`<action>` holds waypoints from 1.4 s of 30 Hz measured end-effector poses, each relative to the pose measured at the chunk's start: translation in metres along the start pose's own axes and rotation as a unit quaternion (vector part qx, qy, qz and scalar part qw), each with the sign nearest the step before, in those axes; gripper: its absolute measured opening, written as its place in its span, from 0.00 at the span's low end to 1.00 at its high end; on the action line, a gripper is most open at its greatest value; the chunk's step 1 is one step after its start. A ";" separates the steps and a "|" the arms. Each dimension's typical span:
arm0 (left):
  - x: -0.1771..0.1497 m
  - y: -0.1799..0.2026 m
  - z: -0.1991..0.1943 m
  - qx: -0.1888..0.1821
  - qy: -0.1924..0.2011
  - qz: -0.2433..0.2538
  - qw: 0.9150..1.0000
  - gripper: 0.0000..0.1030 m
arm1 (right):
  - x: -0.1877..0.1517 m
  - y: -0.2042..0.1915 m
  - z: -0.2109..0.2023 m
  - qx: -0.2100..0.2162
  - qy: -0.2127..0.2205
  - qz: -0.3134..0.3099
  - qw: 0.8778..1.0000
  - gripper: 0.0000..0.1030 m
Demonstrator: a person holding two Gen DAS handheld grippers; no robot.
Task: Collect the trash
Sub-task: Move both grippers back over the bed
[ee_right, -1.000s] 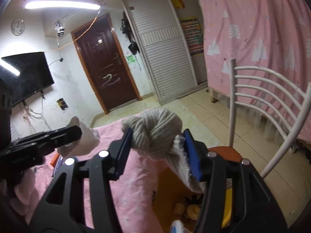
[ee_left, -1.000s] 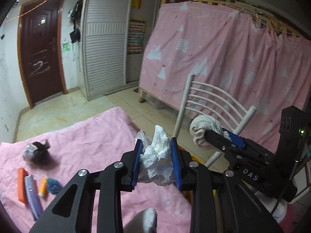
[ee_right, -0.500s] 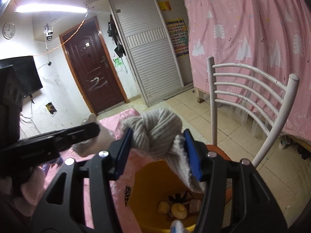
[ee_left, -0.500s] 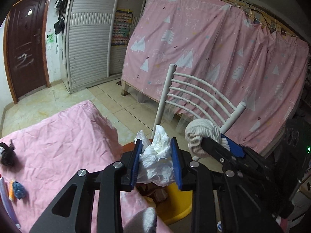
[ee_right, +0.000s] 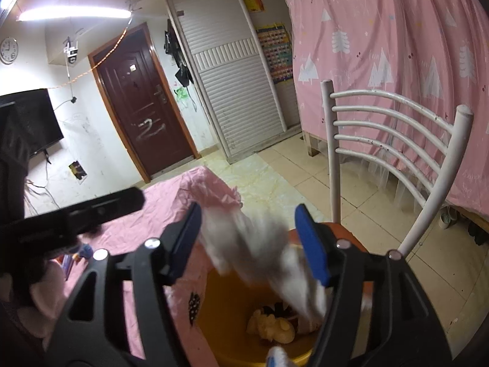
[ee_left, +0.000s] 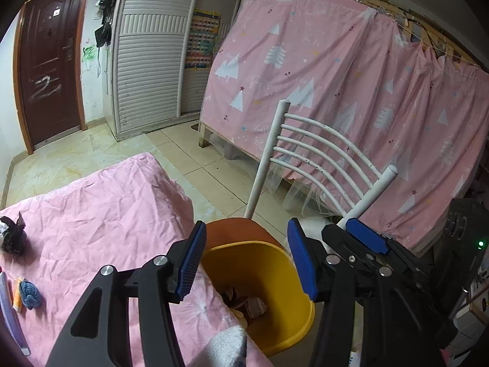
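My left gripper (ee_left: 244, 260) hangs over the yellow bin (ee_left: 275, 263); its jaws are opening and nothing is between them. In the right wrist view my right gripper (ee_right: 250, 244) is also above the bin (ee_right: 223, 302), jaws opening. A blurred grey-white knotted cloth (ee_right: 259, 247) is dropping from between its pads toward the bin. Crumpled trash (ee_left: 253, 304) lies at the bin's bottom. On the pink sheet (ee_left: 101, 214) to the left lie a black crumpled bag (ee_left: 12, 238) and a small blue ball (ee_left: 29, 293).
The bin stands on an orange seat (ee_left: 235, 229) of a white metal chair (ee_left: 321, 159), tight against the sheet's right edge. Behind hangs a pink curtain (ee_left: 351, 76). Tiled floor (ee_left: 189, 153), a shuttered wardrobe and a dark door are further back.
Both grippers swung from over the pink sheet to above the bin. The left one opened and its white plastic bag is gone from it. The right one opened and the knotted cloth is falling.
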State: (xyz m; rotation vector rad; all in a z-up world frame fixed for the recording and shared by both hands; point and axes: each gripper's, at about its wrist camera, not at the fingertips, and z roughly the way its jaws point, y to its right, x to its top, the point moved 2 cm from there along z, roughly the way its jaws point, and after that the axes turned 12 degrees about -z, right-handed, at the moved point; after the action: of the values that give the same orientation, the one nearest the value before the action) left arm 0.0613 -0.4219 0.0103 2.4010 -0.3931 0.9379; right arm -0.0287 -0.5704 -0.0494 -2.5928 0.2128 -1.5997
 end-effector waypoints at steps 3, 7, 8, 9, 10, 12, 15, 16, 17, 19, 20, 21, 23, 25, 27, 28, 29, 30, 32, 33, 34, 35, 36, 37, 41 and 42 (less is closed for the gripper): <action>0.001 -0.005 -0.005 0.001 0.002 -0.006 1.000 0.45 | 0.001 -0.003 0.010 0.000 -0.009 -0.001 1.000 0.68; 0.001 -0.014 -0.012 0.004 0.005 -0.010 1.000 0.45 | 0.002 -0.013 0.014 0.009 -0.014 -0.007 1.000 0.68; 0.001 -0.016 -0.013 0.004 0.006 -0.012 1.000 0.45 | 0.001 -0.017 0.015 0.011 -0.015 -0.010 1.000 0.68; 0.002 -0.018 -0.015 0.004 0.007 -0.014 1.000 0.45 | 0.001 -0.019 0.016 0.013 -0.016 -0.013 1.000 0.68; 0.002 -0.020 -0.016 0.004 0.008 -0.015 1.000 0.45 | 0.002 -0.022 0.016 0.014 -0.017 -0.015 1.000 0.68; 0.002 -0.023 -0.020 0.005 0.012 -0.017 1.000 0.45 | 0.003 -0.027 0.017 0.017 -0.017 -0.019 1.000 0.68; 0.003 -0.030 -0.028 0.009 0.019 -0.019 1.000 0.45 | 0.006 -0.034 0.019 0.022 -0.019 -0.026 0.999 0.68; 0.004 -0.033 -0.031 0.011 0.022 -0.020 0.999 0.45 | 0.007 -0.037 0.019 0.024 -0.020 -0.029 0.999 0.68; 0.004 -0.036 -0.035 0.013 0.025 -0.021 0.999 0.45 | 0.008 -0.042 0.020 0.026 -0.021 -0.032 0.999 0.69; 0.005 -0.042 -0.042 0.020 0.032 -0.024 0.999 0.46 | 0.010 -0.051 0.021 0.031 -0.022 -0.039 0.999 0.69; 0.006 -0.045 -0.045 0.023 0.036 -0.024 0.999 0.47 | 0.010 -0.057 0.022 0.034 -0.023 -0.044 0.998 0.69; 0.006 -0.050 -0.049 0.027 0.039 -0.026 0.999 0.47 | 0.010 -0.062 0.023 0.036 -0.025 -0.048 0.998 0.69; 0.009 -0.058 -0.055 0.035 0.045 -0.029 0.998 0.48 | 0.012 -0.075 0.026 0.042 -0.027 -0.057 0.997 0.69; 0.010 -0.069 -0.062 0.043 0.050 -0.035 0.997 0.49 | 0.014 -0.088 0.030 0.048 -0.030 -0.066 0.996 0.69; 0.011 -0.080 -0.069 0.052 0.055 -0.042 0.996 0.49 | 0.016 -0.100 0.033 0.053 -0.032 -0.074 0.995 0.69; 0.012 -0.086 -0.072 0.055 0.057 -0.046 0.996 0.49 | 0.017 -0.105 0.034 0.055 -0.033 -0.077 0.995 0.69; 0.013 -0.092 -0.076 0.059 0.060 -0.050 0.995 0.49 | 0.017 -0.110 0.036 0.058 -0.034 -0.081 0.994 0.69; 0.013 -0.099 -0.079 0.062 0.063 -0.055 0.995 0.49 | 0.017 -0.114 0.037 0.061 -0.035 -0.085 0.994 0.69; 0.014 -0.111 -0.086 0.067 0.066 -0.065 0.993 0.50 | 0.018 -0.126 0.041 0.066 -0.037 -0.094 0.993 0.69; 0.014 -0.116 -0.088 0.070 0.068 -0.069 0.993 0.49 | 0.019 -0.134 0.043 0.070 -0.039 -0.099 0.992 0.69; 0.014 -0.122 -0.091 0.073 0.069 -0.073 0.992 0.49 | 0.019 -0.140 0.044 0.072 -0.040 -0.103 0.991 0.69; 0.014 -0.128 -0.094 0.075 0.071 -0.076 0.992 0.49 | 0.019 -0.146 0.046 0.075 -0.041 -0.107 0.991 0.69; 0.015 -0.134 -0.098 0.078 0.073 -0.079 0.991 0.49 | 0.020 -0.151 0.046 0.076 -0.042 -0.109 0.990 0.69; 0.015 -0.139 -0.101 0.082 0.074 -0.082 0.990 0.50 | 0.020 -0.159 0.048 0.080 -0.045 -0.115 0.989 0.69; 0.015 -0.163 -0.111 0.096 0.079 -0.098 0.987 0.50 | 0.020 -0.180 0.056 0.090 -0.053 -0.130 0.986 0.69; 0.016 -0.169 -0.113 0.101 0.080 -0.102 0.986 0.50 | 0.020 -0.187 0.058 0.093 -0.055 -0.135 0.985 0.69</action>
State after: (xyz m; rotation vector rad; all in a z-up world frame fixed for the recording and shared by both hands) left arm 0.0859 -0.2199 0.0292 2.4633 0.0087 1.1118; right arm 0.0456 -0.3894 -0.0303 -2.6388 -0.2945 -1.4606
